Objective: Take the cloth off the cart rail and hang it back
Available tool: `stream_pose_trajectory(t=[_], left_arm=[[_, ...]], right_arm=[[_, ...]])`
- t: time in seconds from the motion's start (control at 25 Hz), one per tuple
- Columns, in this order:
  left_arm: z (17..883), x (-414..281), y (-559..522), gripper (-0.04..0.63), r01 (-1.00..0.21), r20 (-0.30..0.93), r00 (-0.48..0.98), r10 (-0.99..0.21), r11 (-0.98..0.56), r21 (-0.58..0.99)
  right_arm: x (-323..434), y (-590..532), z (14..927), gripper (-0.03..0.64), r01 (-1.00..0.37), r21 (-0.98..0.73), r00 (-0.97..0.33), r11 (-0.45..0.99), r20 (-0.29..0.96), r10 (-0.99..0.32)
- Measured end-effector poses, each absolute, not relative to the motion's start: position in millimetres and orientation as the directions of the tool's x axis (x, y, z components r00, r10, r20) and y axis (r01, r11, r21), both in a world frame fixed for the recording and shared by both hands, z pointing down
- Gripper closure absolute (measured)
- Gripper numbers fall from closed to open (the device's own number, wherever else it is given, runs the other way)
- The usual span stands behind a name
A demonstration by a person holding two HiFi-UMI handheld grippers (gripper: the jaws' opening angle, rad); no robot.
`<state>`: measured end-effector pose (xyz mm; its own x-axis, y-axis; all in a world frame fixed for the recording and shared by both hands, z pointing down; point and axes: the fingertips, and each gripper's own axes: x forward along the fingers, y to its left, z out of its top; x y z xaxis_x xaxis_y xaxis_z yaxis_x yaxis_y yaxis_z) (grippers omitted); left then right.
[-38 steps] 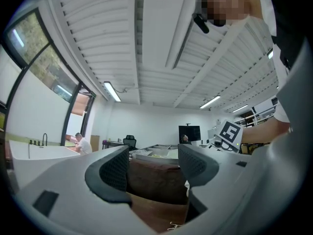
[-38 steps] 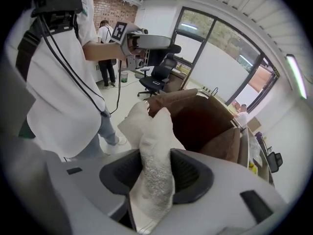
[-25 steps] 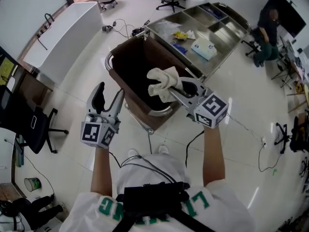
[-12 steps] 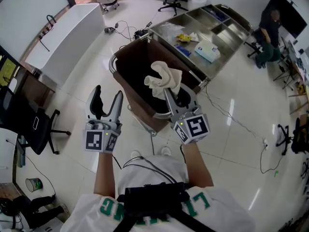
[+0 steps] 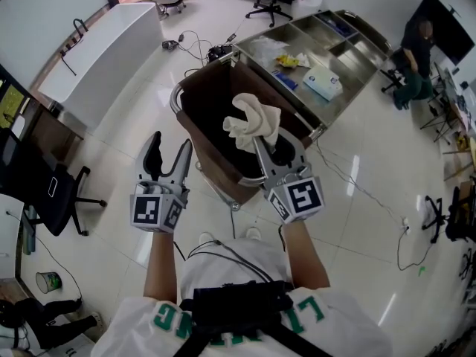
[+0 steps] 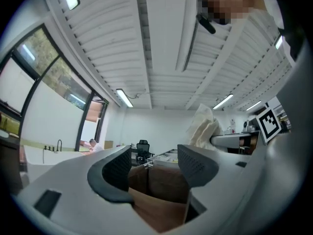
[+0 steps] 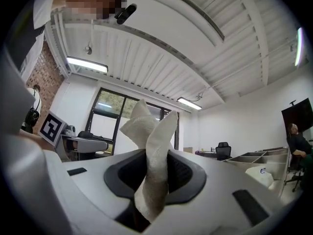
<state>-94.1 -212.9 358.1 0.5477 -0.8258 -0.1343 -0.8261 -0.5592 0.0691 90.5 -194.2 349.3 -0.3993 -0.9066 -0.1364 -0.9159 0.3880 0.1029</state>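
Note:
A cream cloth [image 5: 253, 123] is bunched up in my right gripper [image 5: 266, 141], which is shut on it and holds it above the brown bag of the cart [image 5: 201, 99]. In the right gripper view the cloth [image 7: 151, 151] stands up between the two pads, pinched tight. My left gripper [image 5: 166, 155] is open and empty, held left of the cart near its metal rail [image 5: 175, 103]. The left gripper view looks over the brown bag [image 6: 156, 190] between its spread fingers, with the cloth [image 6: 203, 129] off to the right.
The cart's steel tray top [image 5: 338, 54] holds a tissue pack, bags and small items in compartments. Cables [image 5: 190, 39] trail over the white floor. A white counter [image 5: 100, 54] stands at the left, a black office chair [image 5: 52, 195] nearer. A person [image 5: 413, 58] sits at the far right.
My right gripper has drawn back toward me and leftward with the cloth over the last second, then stayed nearly still. The left gripper has barely shifted.

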Motion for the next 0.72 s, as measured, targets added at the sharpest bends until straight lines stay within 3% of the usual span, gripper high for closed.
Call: stream_pose_trajectory(t=[0.2,0.52,0.72], left_arm=[[365,-104,-222,0.310,-0.832,-0.152,0.537,-0.829,-0.551,0.062],[367,-124,-232,0.310,-0.855,-0.121,0.502,-0.856,-0.512,0.079],[381,-153,-239,0.310,-0.883,-0.094,0.461,-0.883,-0.467,0.055]], right_arm=[[85,-209,355,0.503,-0.902,0.120,-0.427,0.415,-0.102,-0.898],[66,-298,363,0.502,-0.826,0.260,-0.500,0.500,0.071,-0.863],[26,-382,364,0.497,-0.672,0.420,-0.585,0.610,0.204,-0.785]])
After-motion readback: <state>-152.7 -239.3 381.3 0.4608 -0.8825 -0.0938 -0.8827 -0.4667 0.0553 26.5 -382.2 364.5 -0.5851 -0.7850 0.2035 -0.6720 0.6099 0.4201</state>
